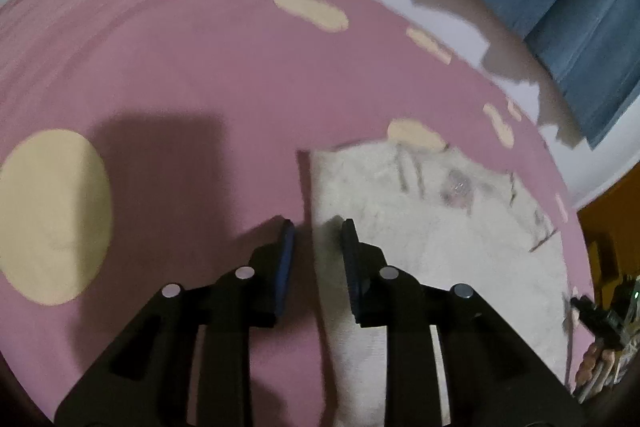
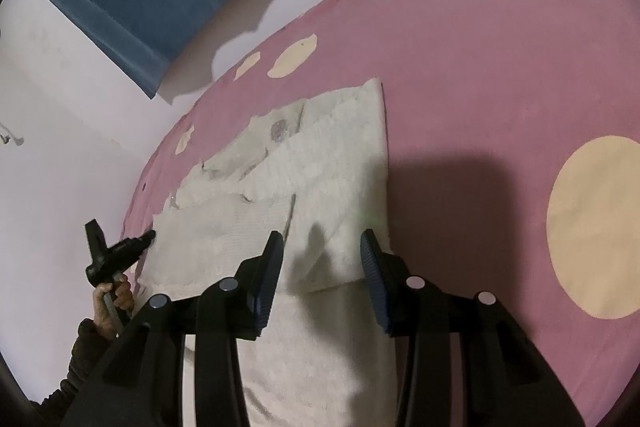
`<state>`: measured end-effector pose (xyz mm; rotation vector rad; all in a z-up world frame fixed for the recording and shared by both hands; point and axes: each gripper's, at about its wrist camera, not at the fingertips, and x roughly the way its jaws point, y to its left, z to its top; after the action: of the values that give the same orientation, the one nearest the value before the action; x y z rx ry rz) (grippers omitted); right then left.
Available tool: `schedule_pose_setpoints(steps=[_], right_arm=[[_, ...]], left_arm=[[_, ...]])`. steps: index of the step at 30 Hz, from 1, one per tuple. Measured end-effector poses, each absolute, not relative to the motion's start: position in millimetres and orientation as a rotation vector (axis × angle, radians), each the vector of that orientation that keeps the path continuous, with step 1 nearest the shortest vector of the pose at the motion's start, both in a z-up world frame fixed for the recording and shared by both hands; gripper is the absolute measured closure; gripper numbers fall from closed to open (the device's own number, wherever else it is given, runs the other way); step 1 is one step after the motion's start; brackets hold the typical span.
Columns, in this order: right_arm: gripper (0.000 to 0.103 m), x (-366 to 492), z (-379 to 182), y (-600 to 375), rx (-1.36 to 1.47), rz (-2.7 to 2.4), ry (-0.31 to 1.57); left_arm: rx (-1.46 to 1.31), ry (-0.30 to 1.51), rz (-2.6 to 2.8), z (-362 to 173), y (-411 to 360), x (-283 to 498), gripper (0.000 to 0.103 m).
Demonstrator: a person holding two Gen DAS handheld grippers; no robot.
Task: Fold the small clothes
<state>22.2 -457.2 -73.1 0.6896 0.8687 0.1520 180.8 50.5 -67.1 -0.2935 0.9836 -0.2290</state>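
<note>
**Both grippers poised over the cream garment**

I have the cream knitted garment [image 2: 320, 195] lying partly folded on the pink bedsheet with pale yellow dots [image 2: 480, 87], close to the sheet's edge by the white wall [image 2: 60, 87]. My left gripper [image 1: 318, 231] tilts steeply down, its jaws a narrow gap apart and straddling the garment's straight edge without pinching it. My right gripper [image 2: 322, 243] slants down over the garment's folded flap, jaws moderately parted with nothing between the pads. In the right wrist view, a hand [image 2: 116, 297] in a dark sleeve holds the other gripper's handle at the garment's far side.
</note>
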Motion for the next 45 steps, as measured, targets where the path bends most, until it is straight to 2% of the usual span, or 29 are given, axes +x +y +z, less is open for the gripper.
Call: schedule_pose_setpoints(steps=[9,14,23,29,33,37,45], right_arm=[[0.062,22.4,-67.9,-461.3,0.684,0.151,0.852],[0.062,24.6,-69.1,-462.7,0.687,0.151,0.846],[0.062,30.1,-73.8,-461.2,0.691,0.161,0.853],[0.062,31.6,-73.1,-461.6,0.691,0.169,0.847],[0.062,32.5,-75.0,-460.3,0.695,0.172,0.843],[0.062,31.9,-74.9,-461.6,0.698,0.164,0.841],[0.062,24.1,-74.8,-461.5,0.696,0.145,0.849]], left_arm=[[-0.233,0.943,-0.28,-31.9,40.8,204.9,0.084],[-0.186,0.963,-0.426,-20.5,-4.7,233.4,0.083],[0.04,1.097,-0.575,-47.1,-103.7,289.7,0.082],[0.279,1.1,-0.576,-61.7,-135.1,288.1,0.082],[0.316,1.073,-0.582,-61.3,-140.3,283.0,0.095],[0.328,1.026,-0.541,-55.5,-138.8,283.2,0.1],[0.311,0.987,-0.48,-54.1,-136.5,295.1,0.1]])
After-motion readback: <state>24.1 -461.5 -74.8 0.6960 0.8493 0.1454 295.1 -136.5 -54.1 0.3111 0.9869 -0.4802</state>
